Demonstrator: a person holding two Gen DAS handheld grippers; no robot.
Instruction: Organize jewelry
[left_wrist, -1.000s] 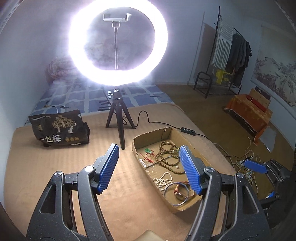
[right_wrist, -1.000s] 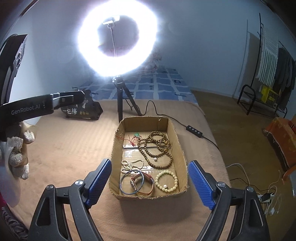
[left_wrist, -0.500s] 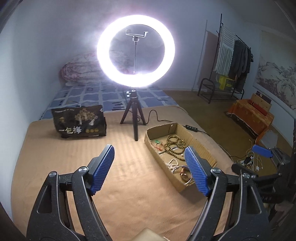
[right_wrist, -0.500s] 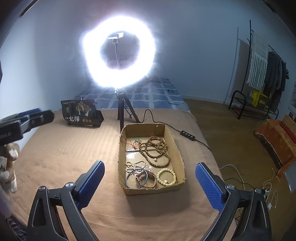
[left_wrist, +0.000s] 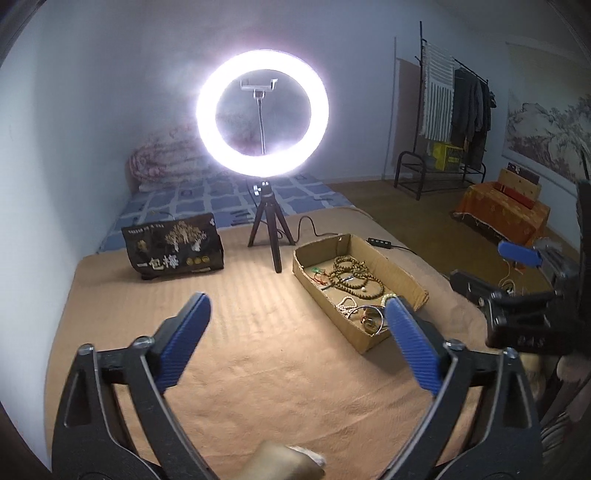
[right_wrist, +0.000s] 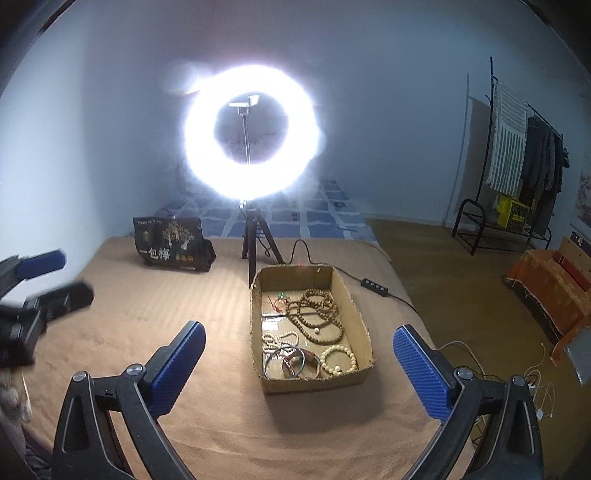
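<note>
A shallow cardboard box (right_wrist: 362, 321) lies on the tan cloth and holds jewelry: brown bead strands (right_wrist: 314, 314), a white bead strand (right_wrist: 279, 339), metal bangles (right_wrist: 291, 363) and a cream bead bracelet (right_wrist: 338, 360). My right gripper (right_wrist: 299, 365) is open and empty, held back from the box's near end. My left gripper (left_wrist: 295, 339) is open and empty, to the left of the box (left_wrist: 402, 275). In the left wrist view the right gripper (left_wrist: 517, 254) shows at the right edge. In the right wrist view the left gripper (right_wrist: 40, 264) shows at the left edge.
A lit ring light on a tripod (right_wrist: 253, 251) stands behind the box, its cable and remote (right_wrist: 375, 286) trailing right. A black printed bag (right_wrist: 171, 251) lies at the back left. The cloth's right edge drops to the floor with cables (right_wrist: 532, 384).
Both grippers have pulled back and up from the box, which now looks smaller and farther. Both stay open and empty.
</note>
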